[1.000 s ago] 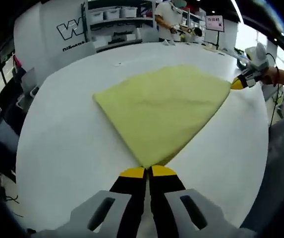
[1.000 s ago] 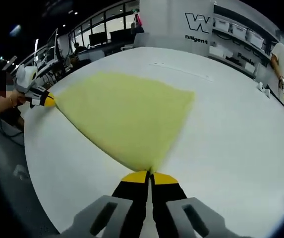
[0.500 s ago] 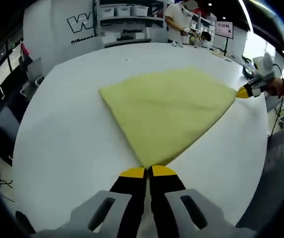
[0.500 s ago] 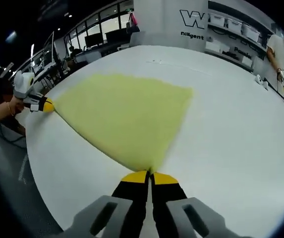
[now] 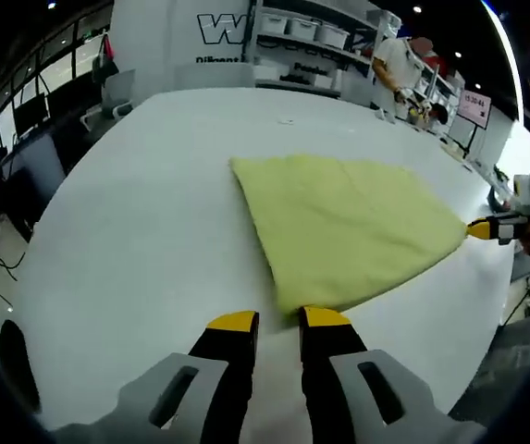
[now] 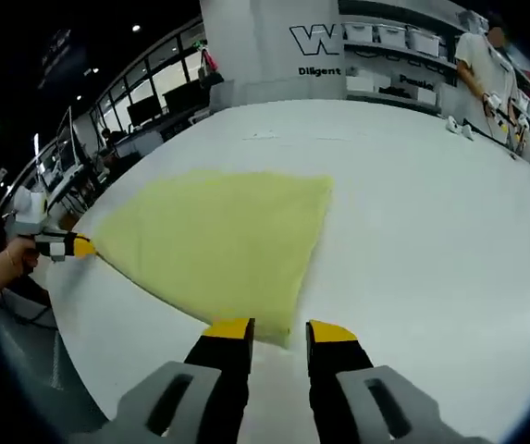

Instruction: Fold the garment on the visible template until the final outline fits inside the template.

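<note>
Left gripper [image 5: 278, 319] sits low over the white tabletop [image 5: 126, 240], jaws parted, released, just short of the near corner of the folded yellow garment [image 5: 343, 227]; right gripper [image 6: 278, 328] likewise parted beside its near corner; the garment lies flat across the tabletop; a person stands beyond.

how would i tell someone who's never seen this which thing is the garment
Look at the big white table in front of the wall with the large W logo. The garment lies flat near its middle, a pale yellow folded cloth with a roughly triangular outline. It is the only coloured, soft thing on the white surface.
</note>
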`<state>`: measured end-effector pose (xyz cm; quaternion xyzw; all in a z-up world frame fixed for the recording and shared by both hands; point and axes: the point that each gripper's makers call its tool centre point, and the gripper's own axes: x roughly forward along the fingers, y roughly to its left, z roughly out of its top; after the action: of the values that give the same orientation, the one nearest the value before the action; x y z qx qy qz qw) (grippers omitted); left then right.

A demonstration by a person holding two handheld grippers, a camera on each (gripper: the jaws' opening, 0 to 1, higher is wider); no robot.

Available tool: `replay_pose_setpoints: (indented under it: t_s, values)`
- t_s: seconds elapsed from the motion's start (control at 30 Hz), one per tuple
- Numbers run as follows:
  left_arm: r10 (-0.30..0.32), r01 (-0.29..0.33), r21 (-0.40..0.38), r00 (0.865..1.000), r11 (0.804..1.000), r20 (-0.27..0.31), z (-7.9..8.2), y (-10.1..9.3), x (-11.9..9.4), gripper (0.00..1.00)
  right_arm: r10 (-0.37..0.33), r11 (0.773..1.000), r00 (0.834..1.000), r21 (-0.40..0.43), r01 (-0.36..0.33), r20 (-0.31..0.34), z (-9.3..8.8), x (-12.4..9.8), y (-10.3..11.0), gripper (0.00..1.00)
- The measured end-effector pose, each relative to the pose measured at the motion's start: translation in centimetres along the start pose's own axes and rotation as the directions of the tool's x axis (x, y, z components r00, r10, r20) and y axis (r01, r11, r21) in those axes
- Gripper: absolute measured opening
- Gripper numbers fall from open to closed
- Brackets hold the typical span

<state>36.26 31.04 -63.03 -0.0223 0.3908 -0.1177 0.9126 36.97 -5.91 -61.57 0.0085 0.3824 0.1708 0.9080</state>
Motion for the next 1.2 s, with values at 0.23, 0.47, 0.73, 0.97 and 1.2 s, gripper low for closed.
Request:
replay_pose_setpoints:
  t_s: [0.23, 0.47, 0.73, 0.97, 1.2]
  values:
    - [-0.045, 0.046, -0.028, 0.998, 0.999, 0.041, 1.4, -1.5, -1.0, 0.45, 0.017, 0.999, 0.999, 0.029, -0.018, 0.037, 1.6, -1.1, 0.8, 0.52]
    - [-0.083, 0.085, -0.012, 0.993, 0.996, 0.085, 3.2, -3.2, -2.6, 0.56, 0.048, 0.999, 0.998, 0.02, -0.049, 0.048, 2.4, -2.3, 2.8, 0.67]
    - [-0.097, 0.1, -0.021, 0.99, 0.995, 0.102, 4.1, -4.1, -3.9, 0.68, 0.072, 0.997, 0.995, -0.001, -0.072, 0.064, 3.1, -3.6, 4.6, 0.78]
    - [-0.118, 0.12, -0.009, 0.986, 0.993, 0.118, 4.5, -5.1, -5.5, 0.78, 0.066, 0.998, 0.994, -0.002, -0.066, 0.088, 3.7, -5.1, 5.8, 0.88]
    - [-0.119, 0.117, 0.026, 0.982, 0.993, 0.144, 5.0, -5.9, -7.5, 0.86, 0.061, 0.998, 0.991, 0.009, -0.062, 0.117, 3.7, -6.8, 6.8, 0.99]
